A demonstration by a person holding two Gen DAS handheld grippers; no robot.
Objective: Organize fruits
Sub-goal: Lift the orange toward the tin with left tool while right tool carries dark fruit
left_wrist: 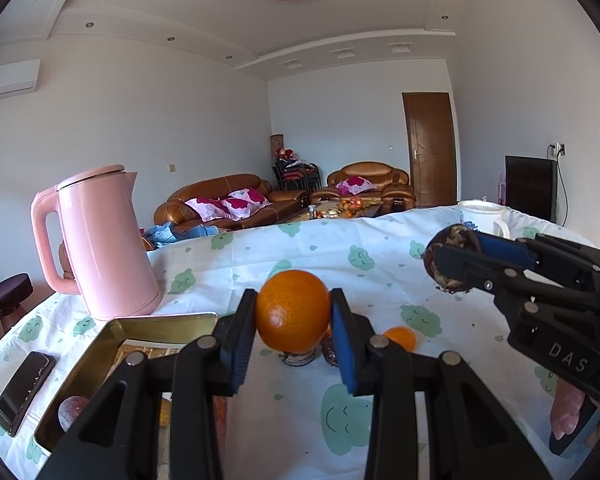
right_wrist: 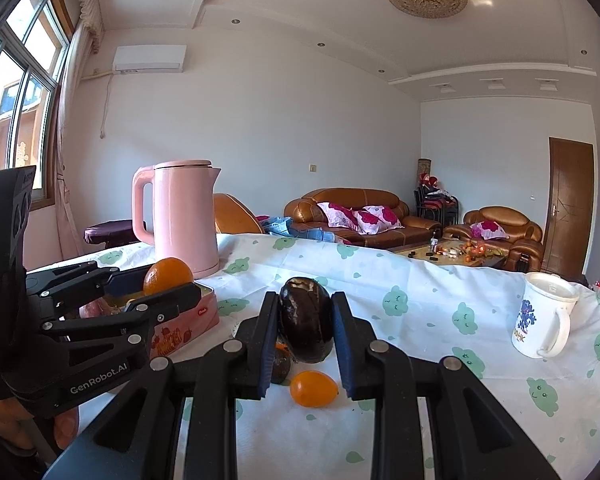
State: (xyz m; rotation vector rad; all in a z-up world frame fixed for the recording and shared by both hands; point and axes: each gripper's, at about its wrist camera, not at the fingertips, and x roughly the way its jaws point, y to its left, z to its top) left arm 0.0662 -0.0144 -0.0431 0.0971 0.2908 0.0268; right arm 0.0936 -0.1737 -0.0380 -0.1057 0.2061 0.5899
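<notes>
Two claws grip fruit: left claw (left_wrist: 293,316) clamps an orange (left_wrist: 293,311), right claw (right_wrist: 306,326) a dark, possibly rotten fruit (right_wrist: 306,320).

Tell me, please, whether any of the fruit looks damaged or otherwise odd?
Yes: the dark brown fruit held in the right gripper looks spoiled, its skin broken and crumbly at the top, with dark crumbs scattered on the tablecloth nearby.

Kettle (left_wrist: 104,244) behind tin (left_wrist: 148,344); phone (left_wrist: 22,392) left of tin; mug (right_wrist: 544,320) far right.
</notes>
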